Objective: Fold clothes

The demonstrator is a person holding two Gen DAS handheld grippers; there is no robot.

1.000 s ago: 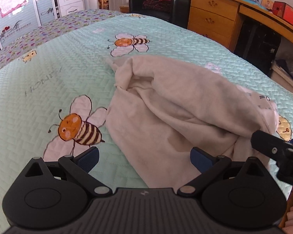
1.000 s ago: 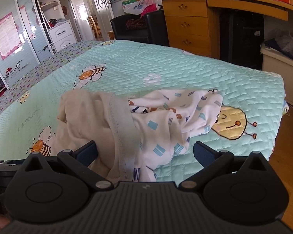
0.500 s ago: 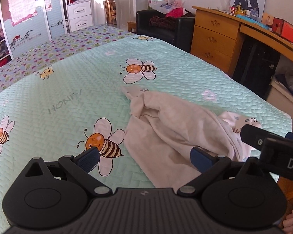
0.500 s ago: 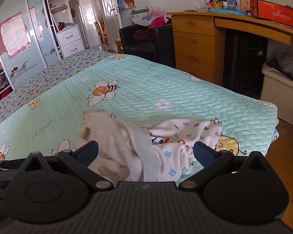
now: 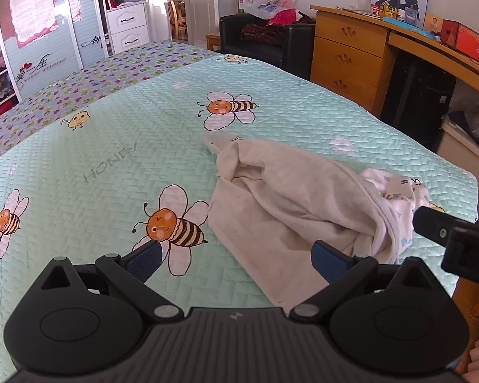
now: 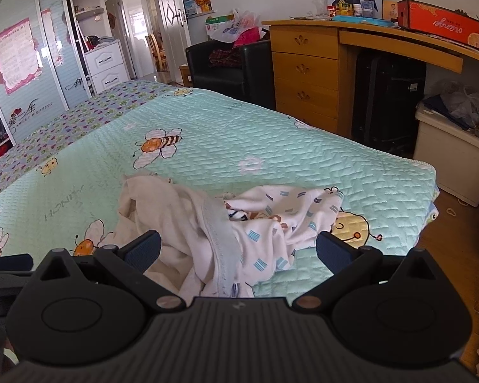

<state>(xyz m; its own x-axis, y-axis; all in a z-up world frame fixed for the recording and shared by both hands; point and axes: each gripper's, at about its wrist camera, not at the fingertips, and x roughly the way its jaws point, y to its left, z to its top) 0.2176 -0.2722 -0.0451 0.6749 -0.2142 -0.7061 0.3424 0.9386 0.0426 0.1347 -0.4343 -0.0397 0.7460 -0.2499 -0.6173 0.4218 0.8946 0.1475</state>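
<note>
My left tongs [image 5: 236, 253] and right tongs [image 6: 238, 249] both spread wide, empty. Beige garment [image 5: 290, 198] overlaps patterned garment [image 6: 281, 220] near bed [image 5: 111, 146] edge; careless pinch risks lifting both, dragging one off.

A cream garment [image 5: 290, 198] lies crumpled on the near right part of the bed, one end reaching far-left. Its right edge overlaps a white garment with blue and orange print [image 6: 281, 220], bunched, possibly a child's top.

"HONEY" on bedspread [image 5: 111, 162]; "SWEET WEDDING" on wardrobe door [image 5: 41, 67]
</note>
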